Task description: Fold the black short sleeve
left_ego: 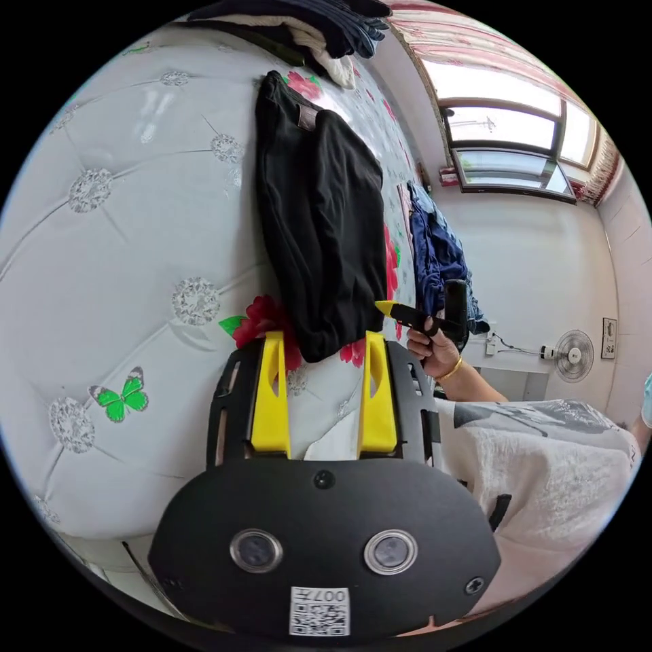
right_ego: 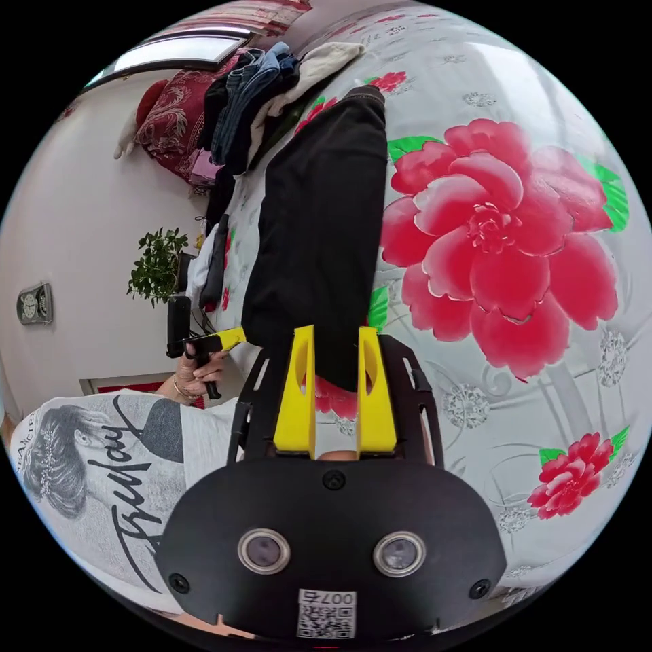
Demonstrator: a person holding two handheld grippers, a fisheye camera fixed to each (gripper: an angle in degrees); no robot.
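The black short sleeve point(left_ego: 319, 217) lies folded into a long narrow strip on the flowered bed cover point(left_ego: 136, 238). My left gripper point(left_ego: 324, 336) stands open, its yellow jaws wide apart on either side of the strip's near end. My right gripper point(left_ego: 386, 309), held in a hand, touches the strip's edge beside it. In the right gripper view the same strip point(right_ego: 319, 224) runs away from my right gripper point(right_ego: 336, 331). Its jaws stand open with a narrower gap, and the strip's near end lies between them. The left gripper point(right_ego: 234, 336) shows at the strip's other corner.
A pile of folded clothes point(left_ego: 326, 27) point(right_ego: 251, 88) sits at the bed's far end. Blue garments point(left_ego: 435, 251) lie along the bed's edge. A fan point(left_ego: 574, 354), a window point(left_ego: 509, 149) and a plant point(right_ego: 157, 265) stand beyond. The person's white shirt point(right_ego: 102, 448) is close by.
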